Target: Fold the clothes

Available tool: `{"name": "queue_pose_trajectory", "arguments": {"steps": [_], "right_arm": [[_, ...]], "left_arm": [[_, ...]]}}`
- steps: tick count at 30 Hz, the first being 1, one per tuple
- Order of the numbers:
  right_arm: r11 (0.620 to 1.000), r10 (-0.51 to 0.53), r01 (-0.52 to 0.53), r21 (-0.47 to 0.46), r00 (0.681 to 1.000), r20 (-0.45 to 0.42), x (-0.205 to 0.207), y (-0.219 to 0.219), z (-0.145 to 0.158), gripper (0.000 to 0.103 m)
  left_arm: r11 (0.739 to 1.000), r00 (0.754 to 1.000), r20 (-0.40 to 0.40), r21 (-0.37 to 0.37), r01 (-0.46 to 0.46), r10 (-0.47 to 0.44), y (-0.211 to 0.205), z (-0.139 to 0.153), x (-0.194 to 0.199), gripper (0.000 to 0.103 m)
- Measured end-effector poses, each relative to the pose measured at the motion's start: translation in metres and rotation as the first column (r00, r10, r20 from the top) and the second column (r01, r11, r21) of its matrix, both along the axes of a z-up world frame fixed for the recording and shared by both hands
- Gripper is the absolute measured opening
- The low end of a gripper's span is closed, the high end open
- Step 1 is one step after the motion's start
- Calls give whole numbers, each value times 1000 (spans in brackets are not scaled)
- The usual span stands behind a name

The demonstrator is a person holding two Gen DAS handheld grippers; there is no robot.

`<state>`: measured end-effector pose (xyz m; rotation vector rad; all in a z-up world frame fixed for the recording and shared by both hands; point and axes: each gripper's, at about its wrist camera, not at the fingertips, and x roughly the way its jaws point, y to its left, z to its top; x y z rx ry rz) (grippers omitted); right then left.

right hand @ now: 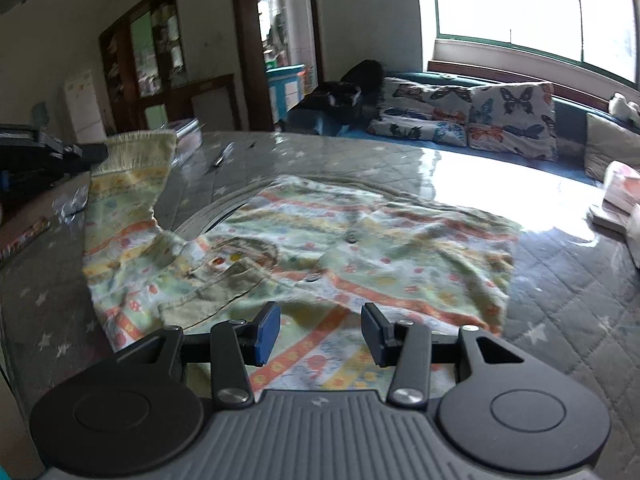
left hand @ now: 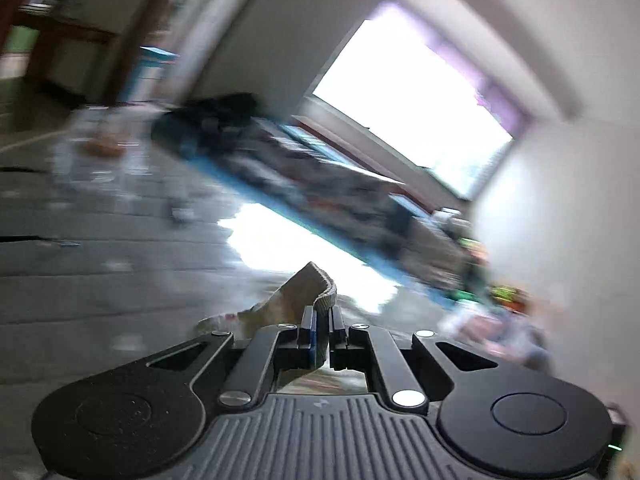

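A small pale shirt [right hand: 320,248] with orange and yellow printed bands and buttons lies spread on the grey quilted table cover [right hand: 568,280]. My right gripper [right hand: 320,336] is open and empty, low over the shirt's near hem. My left gripper [left hand: 322,320] is shut on the ribbed cuff of the shirt's sleeve [left hand: 316,292]; in the right wrist view it [right hand: 80,152] holds that sleeve [right hand: 128,168] lifted at the far left. The left wrist view is tilted and motion-blurred.
A sofa with butterfly cushions [right hand: 472,116] runs under the window behind the table. A pen-like item [right hand: 222,156] and a flat box [right hand: 188,132] lie at the table's far left. Packets [right hand: 620,196] sit at the right edge.
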<state>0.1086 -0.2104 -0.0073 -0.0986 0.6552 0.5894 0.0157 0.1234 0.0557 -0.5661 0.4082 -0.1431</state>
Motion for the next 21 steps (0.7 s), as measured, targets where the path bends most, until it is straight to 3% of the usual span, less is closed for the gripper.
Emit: {"name": "queue_pose_trajectory", "arguments": {"steps": [3,6,11,15,16,18,21], "right_arm": [[999,-42,42,25,999,2,1,-15,3,45],[995,-83,83,51,997,-3,1,-31,5,45],[989,-125,127,82,992,-28,2,-50,4,45],[988,-112,119,98,991,-68,5,-50,-1,41],[989,-101,109,99,992,-80,6,-48,-3,40],[991,-76,88,106,991,-108,7,-42,-8,39],[994,-58,69,84,989,-133,9,-30,-17,39]], "left_arm": [[992,991,38,-19,128,-127,-38,5,5,6],[966,966,25,-8,259,-259,-77,-2,14,6],[911,911,-114,72,405,-396,-126,-33,28,8],[892,890,-173,97,441,-422,-126,-49,25,13],[894,896,-168,114,433,-412,-121,-48,23,15],[898,906,-157,147,415,-393,-110,-45,19,30],[918,934,-166,193,346,-317,-89,-46,18,36]]}}
